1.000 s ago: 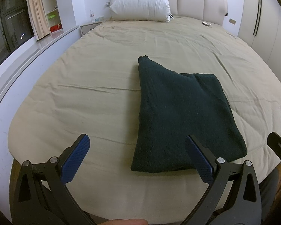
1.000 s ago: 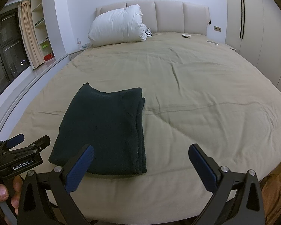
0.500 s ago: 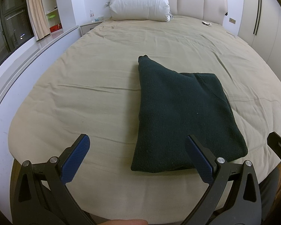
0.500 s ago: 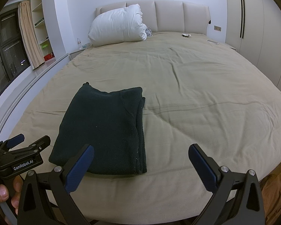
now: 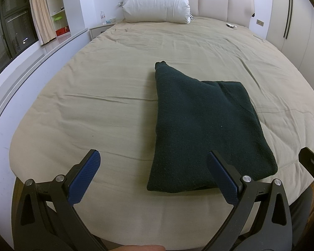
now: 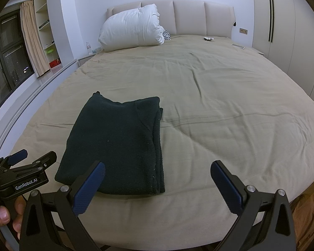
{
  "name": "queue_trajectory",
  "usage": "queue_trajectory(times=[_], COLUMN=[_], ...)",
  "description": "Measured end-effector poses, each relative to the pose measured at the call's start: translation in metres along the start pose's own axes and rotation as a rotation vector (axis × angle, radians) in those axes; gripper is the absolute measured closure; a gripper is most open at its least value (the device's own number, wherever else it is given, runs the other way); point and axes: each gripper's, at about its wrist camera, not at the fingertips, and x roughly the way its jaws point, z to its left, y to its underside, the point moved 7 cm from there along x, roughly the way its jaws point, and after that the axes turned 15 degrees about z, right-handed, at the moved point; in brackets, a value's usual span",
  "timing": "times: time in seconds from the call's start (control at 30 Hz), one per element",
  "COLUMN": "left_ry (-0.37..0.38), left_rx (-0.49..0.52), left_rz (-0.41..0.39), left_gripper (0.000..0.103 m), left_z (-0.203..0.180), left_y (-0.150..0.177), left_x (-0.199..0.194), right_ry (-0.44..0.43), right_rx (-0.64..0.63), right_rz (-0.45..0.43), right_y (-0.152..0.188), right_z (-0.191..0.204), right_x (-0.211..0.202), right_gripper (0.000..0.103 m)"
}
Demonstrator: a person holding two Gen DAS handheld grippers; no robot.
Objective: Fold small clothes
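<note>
While the folded dark sweater [image 5: 205, 129] lies flat near the foot of the bed [image 5: 106, 96], the left hand-held gripper [image 5: 153, 176] and right hand-held gripper [image 6: 158, 186] hover spread, holding nothing.

We read one marking only: "GenRobot.AI", in white letters on the black body of the left gripper [image 6: 29, 159], seen in the right wrist view at the lower left, beside the folded dark green garment [image 6: 117, 144]. The lettering runs slightly uphill along the side plate, just below the gripper's blue-tipped fingers [image 6: 18, 154]. Beyond the garment, near the pillow [image 6: 131, 28], a water bottle [image 6: 88, 47] on the bedside stand carries a label, but we cannot read it. The same holds for the small box beside that bottle and for the items on the shelves left of the pillow: too small to make out.
</note>
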Motion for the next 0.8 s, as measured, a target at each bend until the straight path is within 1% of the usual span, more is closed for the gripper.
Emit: queue_trajectory(times=[0.8], left_ry=[-0.003], left_rx=[0.006], left_rz=[0.006], left_gripper=[0.000], left_z=[0.0078], left_y=[0.0019], left_x=[0.0019], right_ry=[-0.002], right_rx=[-0.001], right_rz=[0.002], right_y=[0.0003], right_z=[-0.0002], right_x=[-0.0007], right_gripper=[0.000])
